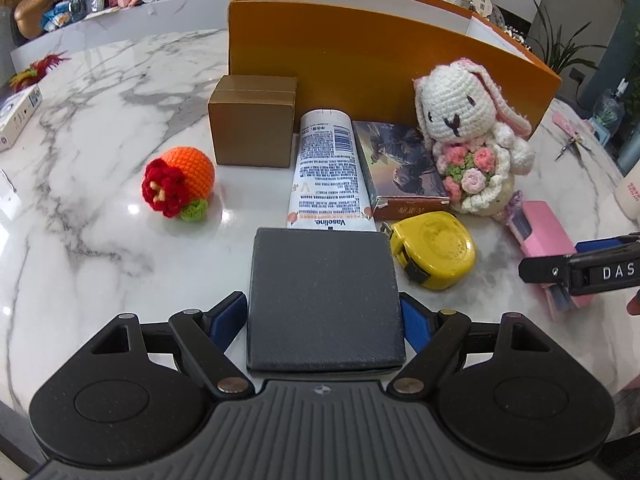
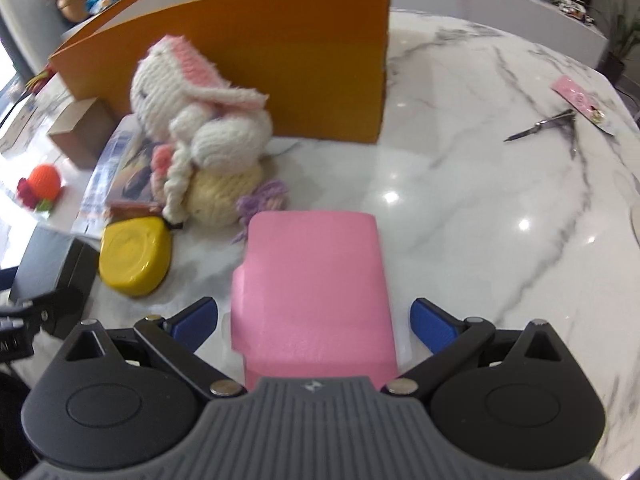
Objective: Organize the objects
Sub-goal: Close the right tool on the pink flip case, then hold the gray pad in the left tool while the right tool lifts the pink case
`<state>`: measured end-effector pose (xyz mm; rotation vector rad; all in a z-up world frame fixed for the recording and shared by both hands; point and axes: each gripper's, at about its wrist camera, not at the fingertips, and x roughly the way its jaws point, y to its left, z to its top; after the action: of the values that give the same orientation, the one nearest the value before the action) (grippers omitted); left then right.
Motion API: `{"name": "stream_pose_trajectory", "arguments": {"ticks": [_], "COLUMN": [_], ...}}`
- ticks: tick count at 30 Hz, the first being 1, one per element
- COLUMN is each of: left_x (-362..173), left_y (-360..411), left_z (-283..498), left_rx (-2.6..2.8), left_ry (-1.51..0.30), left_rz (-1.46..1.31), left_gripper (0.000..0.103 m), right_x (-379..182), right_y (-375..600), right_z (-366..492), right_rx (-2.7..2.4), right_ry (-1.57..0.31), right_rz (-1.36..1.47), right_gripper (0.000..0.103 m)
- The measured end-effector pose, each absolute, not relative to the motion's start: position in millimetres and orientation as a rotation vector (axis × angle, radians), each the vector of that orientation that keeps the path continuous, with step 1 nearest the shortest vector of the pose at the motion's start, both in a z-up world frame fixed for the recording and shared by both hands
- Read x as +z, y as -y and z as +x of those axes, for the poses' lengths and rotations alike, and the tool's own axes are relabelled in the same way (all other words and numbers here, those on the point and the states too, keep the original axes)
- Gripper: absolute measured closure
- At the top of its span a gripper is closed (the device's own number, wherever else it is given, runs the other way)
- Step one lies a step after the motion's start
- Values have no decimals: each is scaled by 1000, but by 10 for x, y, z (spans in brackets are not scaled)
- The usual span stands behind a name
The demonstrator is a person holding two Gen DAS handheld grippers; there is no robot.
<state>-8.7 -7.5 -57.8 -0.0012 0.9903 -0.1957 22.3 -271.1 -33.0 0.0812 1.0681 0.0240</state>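
The left claw [image 1: 323, 314] is clenched on the dark grey case [image 1: 323, 300], low on the bench [image 1: 100, 216]. The right claw [image 2: 314, 318] straddles the pink case [image 2: 316, 292], fingers released and apart from it. The orange box [image 1: 380, 52] stands at 12 o'clock. Closing off-centre could push the pink case into the crochet rabbit [image 2: 204, 136] at 11 o'clock. Only the right view shows the scissors [image 2: 540, 126] clearly; only the left shows the Vaseline tube [image 1: 328, 168] label.

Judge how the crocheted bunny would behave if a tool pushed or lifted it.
The crocheted bunny looks soft and probably light, so it should squash rather than resist. Sitting upright with a big head, it seems apt to tip. Its long floppy ears would likely dangle when lifted.
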Motion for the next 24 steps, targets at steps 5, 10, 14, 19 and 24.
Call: {"name": "stream_pose_trajectory", "arguments": {"ticks": [5, 10, 14, 19, 24], "left_x": [-582, -565, -629, -673, -700], "left_y": [124, 53, 177, 179, 178], "left_z": [-84, -39, -50, -146, -220], "left_rx": [-161, -138, -119, -102, -98], "left_ry": [-999, -1023, -992, -924, -867], "left_rz": [25, -34, 67, 57, 55], "left_gripper": [9, 9, 6, 4, 3], "right_x": [-343, -354, -377, -404, -409], "right_y": [2633, 2597, 2606, 2578, 2551], "right_z": [188, 187, 181, 65, -33], "right_rx": [-14, 2, 1, -20, -34], "right_ry": [-1060, -1064, -1054, -996, -962], "right_rz": [26, -1, 3, 0, 5], "right_gripper": [1, 1, 1, 1, 1]}}
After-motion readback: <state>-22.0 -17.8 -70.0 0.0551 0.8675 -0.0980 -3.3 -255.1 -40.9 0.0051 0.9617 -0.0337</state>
